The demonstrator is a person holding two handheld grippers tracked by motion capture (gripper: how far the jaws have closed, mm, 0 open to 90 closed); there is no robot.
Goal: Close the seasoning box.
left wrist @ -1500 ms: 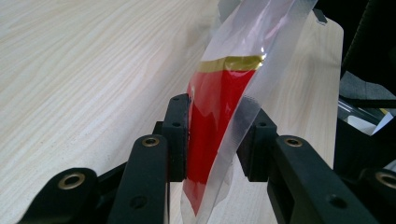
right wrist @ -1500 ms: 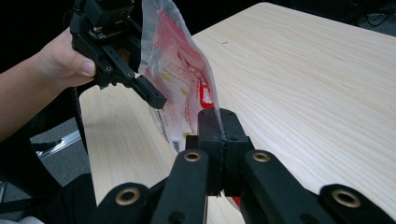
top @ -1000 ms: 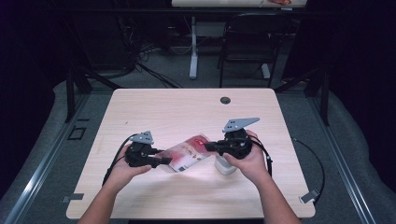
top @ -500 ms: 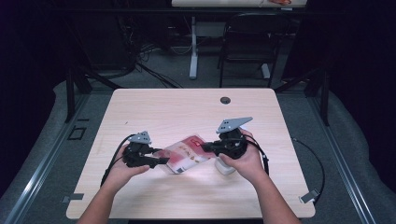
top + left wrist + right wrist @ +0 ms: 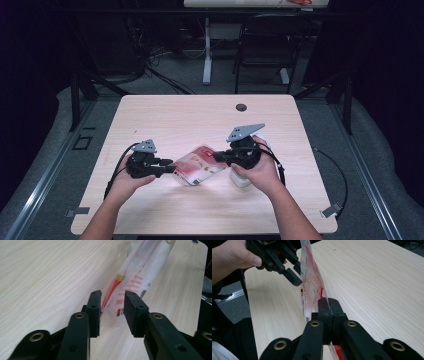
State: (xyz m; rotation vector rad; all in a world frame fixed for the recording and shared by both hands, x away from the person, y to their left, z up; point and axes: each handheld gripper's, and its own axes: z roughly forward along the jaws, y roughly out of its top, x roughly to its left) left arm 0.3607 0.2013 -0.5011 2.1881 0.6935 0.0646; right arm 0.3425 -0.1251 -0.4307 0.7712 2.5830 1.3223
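Note:
A clear plastic bag (image 5: 199,166) with red print is held up on edge just above the wooden table (image 5: 190,120), between the two grippers. My right gripper (image 5: 217,156) is shut on the bag's near end (image 5: 312,282); its jaws (image 5: 328,305) are pressed together on the film. My left gripper (image 5: 170,169) is at the opposite end and stands open. The bag's edge (image 5: 140,272) lies in the gap between its two pads (image 5: 112,312), close to the left pad. In the right gripper view, the left gripper (image 5: 298,272) straddles the far edge of the bag.
A white object (image 5: 241,180) lies on the table under the right hand. A dark cable hole (image 5: 241,107) sits near the table's far edge. Cables trail from both grippers. A chair (image 5: 265,45) and a desk leg stand beyond the table.
Both hands and the bag have drifted slightly to the left over the table. The right gripper has stayed clamped on the bag.

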